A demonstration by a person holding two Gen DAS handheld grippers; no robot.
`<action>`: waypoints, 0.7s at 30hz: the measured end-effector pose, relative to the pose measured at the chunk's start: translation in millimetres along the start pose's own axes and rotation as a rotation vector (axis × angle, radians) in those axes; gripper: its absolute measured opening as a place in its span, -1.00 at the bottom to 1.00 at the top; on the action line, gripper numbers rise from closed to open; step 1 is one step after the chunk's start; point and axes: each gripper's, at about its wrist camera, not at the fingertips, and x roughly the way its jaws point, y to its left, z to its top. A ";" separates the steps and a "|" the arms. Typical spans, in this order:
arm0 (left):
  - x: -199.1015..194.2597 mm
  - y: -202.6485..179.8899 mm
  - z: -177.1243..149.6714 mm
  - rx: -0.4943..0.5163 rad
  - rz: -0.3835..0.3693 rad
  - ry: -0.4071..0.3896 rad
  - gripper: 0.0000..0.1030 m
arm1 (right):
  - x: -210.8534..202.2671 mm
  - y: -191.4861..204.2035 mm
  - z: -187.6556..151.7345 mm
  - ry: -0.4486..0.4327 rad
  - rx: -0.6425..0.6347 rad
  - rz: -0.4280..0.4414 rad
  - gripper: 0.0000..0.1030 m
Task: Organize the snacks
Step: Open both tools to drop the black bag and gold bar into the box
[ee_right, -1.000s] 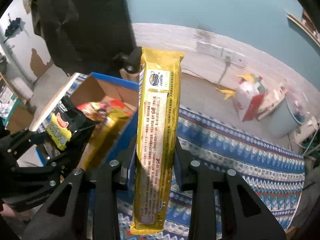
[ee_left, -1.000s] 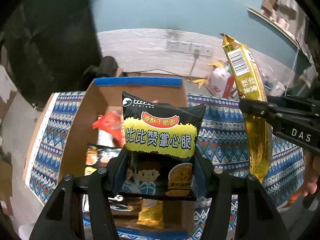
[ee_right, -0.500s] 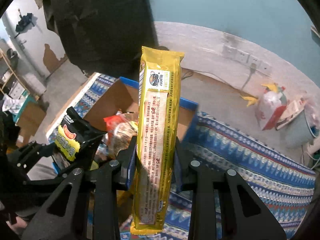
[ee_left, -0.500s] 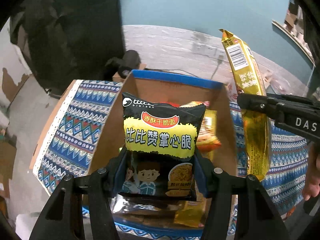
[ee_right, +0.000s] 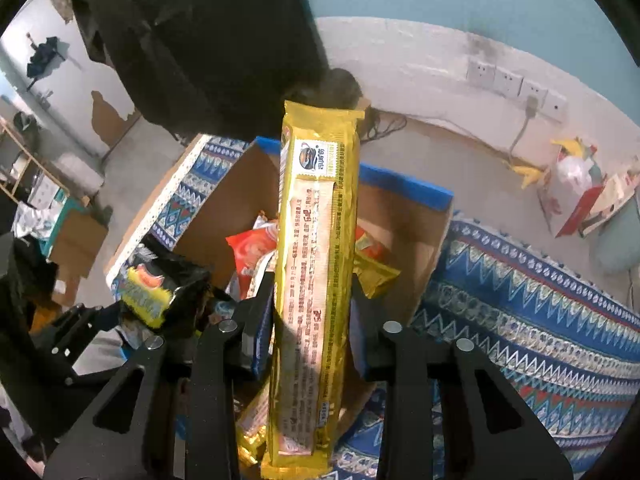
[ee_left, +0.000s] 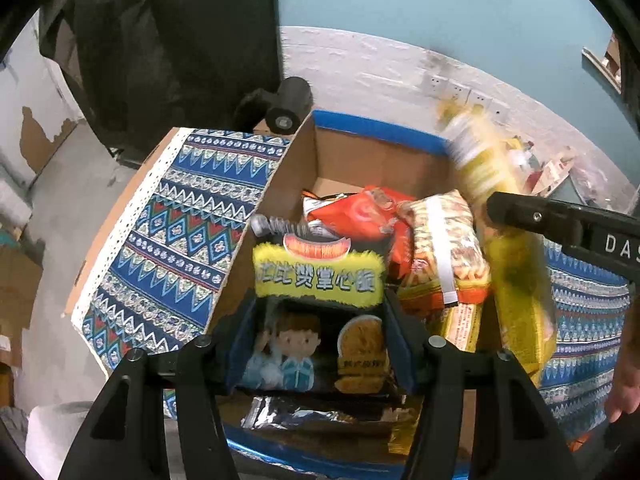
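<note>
**Colours over the snack box**

Black-and-yellow noodle packet (ee_left: 318, 280); long gold wrapper (ee_right: 314, 280) with a cream panel. Brown cardboard box (ee_left: 372, 160) with a blue-taped rim, holding red-orange packets (ee_left: 360, 216). Blue zigzag-patterned tablecloth (ee_right: 520, 300). Teal wall (ee_left: 440, 8).

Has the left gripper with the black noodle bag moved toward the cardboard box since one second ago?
Yes. The left gripper with the black noodle bag now hangs over the cardboard box, whose blue far rim looks nearer.
</note>
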 end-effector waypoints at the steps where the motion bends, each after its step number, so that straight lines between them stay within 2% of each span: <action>1: -0.7 -1.0 0.1 0.002 0.011 0.004 0.27 | 0.5 0.2 0.5 0.003 -0.001 -0.003 -0.32; 2: -2.6 -2.0 0.3 0.005 0.018 0.003 0.36 | 0.8 0.5 0.4 0.006 -0.002 -0.012 -0.14; 3: -5.2 -2.8 0.3 0.006 0.019 -0.004 0.38 | 0.6 0.7 0.2 0.005 0.000 -0.012 -0.02; 4: -8.9 -3.6 0.3 0.008 0.022 -0.013 0.41 | -1.3 0.4 -0.2 0.000 0.003 -0.007 0.19; 5: -11.7 -4.4 0.4 0.010 0.025 -0.017 0.42 | -3.4 0.2 -0.3 -0.007 0.008 -0.007 0.29; 7: -17.4 -5.9 0.6 0.016 0.024 -0.026 0.44 | -9.2 -0.3 -1.3 -0.019 0.009 -0.015 0.30; 11: -28.5 -10.5 -0.1 0.024 0.018 -0.046 0.54 | -20.7 -0.6 -4.2 -0.031 0.001 -0.028 0.47; 21: -52.9 -20.8 -2.3 0.056 0.003 -0.073 0.58 | -49.9 -6.2 -16.1 -0.077 -0.025 -0.078 0.57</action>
